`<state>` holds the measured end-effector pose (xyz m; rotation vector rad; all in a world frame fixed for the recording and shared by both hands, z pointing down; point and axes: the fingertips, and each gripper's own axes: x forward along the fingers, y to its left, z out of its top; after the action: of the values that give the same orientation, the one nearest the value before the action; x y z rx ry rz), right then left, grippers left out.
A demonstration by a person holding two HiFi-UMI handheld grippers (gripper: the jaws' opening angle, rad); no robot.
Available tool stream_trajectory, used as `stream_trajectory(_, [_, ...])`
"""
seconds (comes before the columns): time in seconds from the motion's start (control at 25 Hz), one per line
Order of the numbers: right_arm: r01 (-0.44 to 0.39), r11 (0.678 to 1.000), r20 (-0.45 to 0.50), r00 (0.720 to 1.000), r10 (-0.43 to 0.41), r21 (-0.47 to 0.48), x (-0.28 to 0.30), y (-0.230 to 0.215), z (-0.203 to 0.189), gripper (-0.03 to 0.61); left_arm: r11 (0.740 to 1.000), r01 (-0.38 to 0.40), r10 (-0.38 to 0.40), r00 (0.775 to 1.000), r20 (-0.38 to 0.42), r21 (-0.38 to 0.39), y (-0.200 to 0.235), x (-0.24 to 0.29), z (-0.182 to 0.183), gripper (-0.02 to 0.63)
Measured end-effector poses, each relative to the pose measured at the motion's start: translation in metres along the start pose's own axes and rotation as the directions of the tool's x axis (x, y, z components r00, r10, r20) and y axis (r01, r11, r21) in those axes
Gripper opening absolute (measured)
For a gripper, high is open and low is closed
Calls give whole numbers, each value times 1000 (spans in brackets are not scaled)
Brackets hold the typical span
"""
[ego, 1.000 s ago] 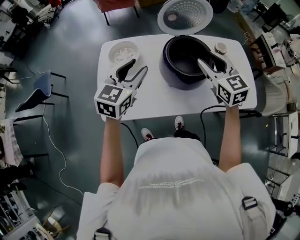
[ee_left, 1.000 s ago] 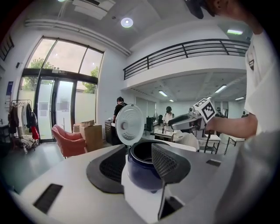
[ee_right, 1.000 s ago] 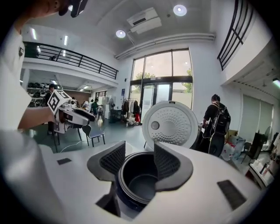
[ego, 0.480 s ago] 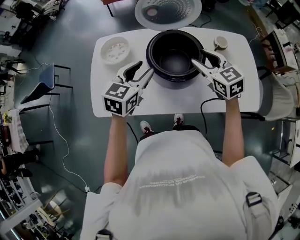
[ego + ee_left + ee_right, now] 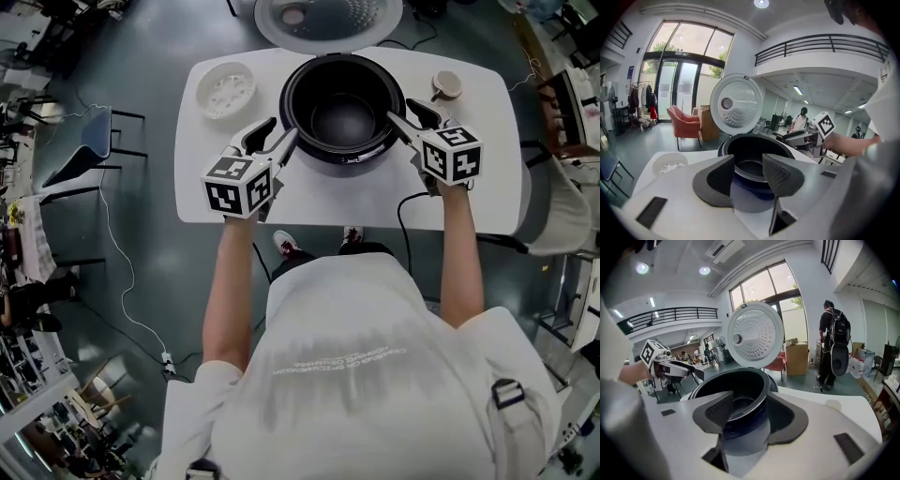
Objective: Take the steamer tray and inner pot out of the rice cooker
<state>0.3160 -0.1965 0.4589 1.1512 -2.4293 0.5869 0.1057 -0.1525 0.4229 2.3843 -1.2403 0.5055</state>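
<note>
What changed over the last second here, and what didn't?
The left tool moved from beside the steamer tray to the left side of the rice cooker. The right tool kept to its right rim. Both stand open; nothing gripped or let go. Unchanged: tray's place, inner pot in the cooker, lid up.

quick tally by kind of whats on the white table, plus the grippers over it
rice cooker: 1
inner pot: 1
steamer tray: 1
small white dish: 1
grippers: 2 (left gripper, right gripper)
total: 6
</note>
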Motion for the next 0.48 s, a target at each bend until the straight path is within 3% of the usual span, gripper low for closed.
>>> stream_trajectory(0.2, [-31, 998, -38, 999, 32, 51, 9, -4, -9, 252, 996, -74, 73, 997, -5, -50, 10, 13, -9, 212])
stream_trajectory(0.48, [-74, 993, -75, 994, 81, 92, 18, -5, -15, 252, 980, -84, 83, 996, -12, -181, 24, 31, -17, 264])
